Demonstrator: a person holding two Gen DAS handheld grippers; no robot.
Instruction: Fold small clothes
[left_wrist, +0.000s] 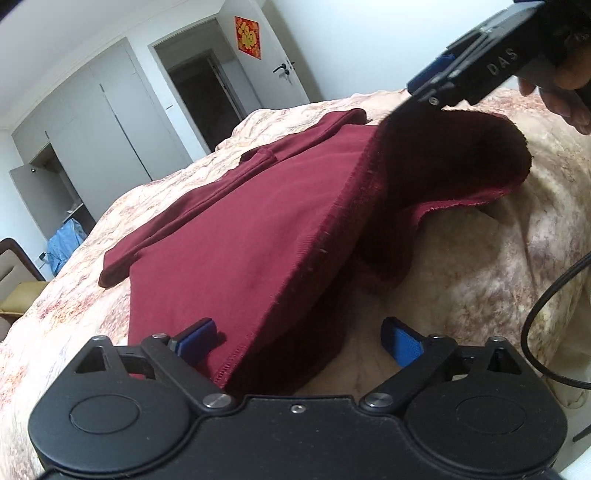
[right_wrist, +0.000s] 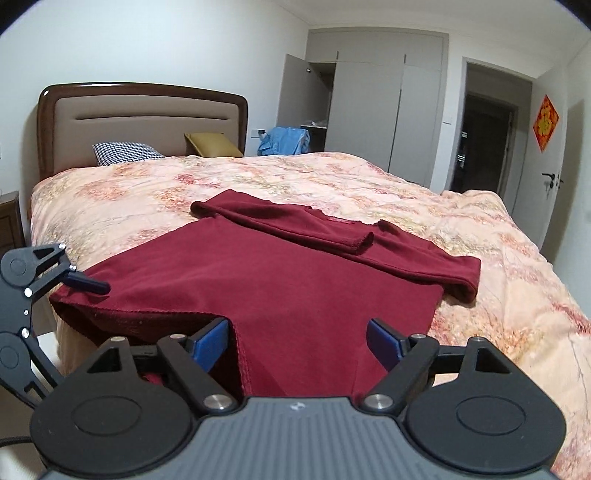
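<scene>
A dark red long-sleeved garment (left_wrist: 236, 236) lies on the bed, sleeves folded across its upper part; it also shows in the right wrist view (right_wrist: 295, 280). My left gripper (left_wrist: 299, 336) is open, with the garment's near hem corner lying between its blue pads. My right gripper (right_wrist: 297, 341) is open around the hem's other corner, the cloth lifted between its pads. In the left wrist view the right gripper (left_wrist: 439, 83) hangs over the raised hem at the upper right. In the right wrist view the left gripper (right_wrist: 79, 282) sits at the hem's left corner.
The bed has a floral quilt (right_wrist: 369, 184), a headboard (right_wrist: 147, 114), a checked pillow (right_wrist: 125, 151) and a yellow cushion (right_wrist: 212, 147). Grey wardrobes (right_wrist: 376, 110), an open doorway (right_wrist: 484, 140) and a blue cloth (right_wrist: 284, 142) stand beyond. A black cable (left_wrist: 543, 314) hangs at right.
</scene>
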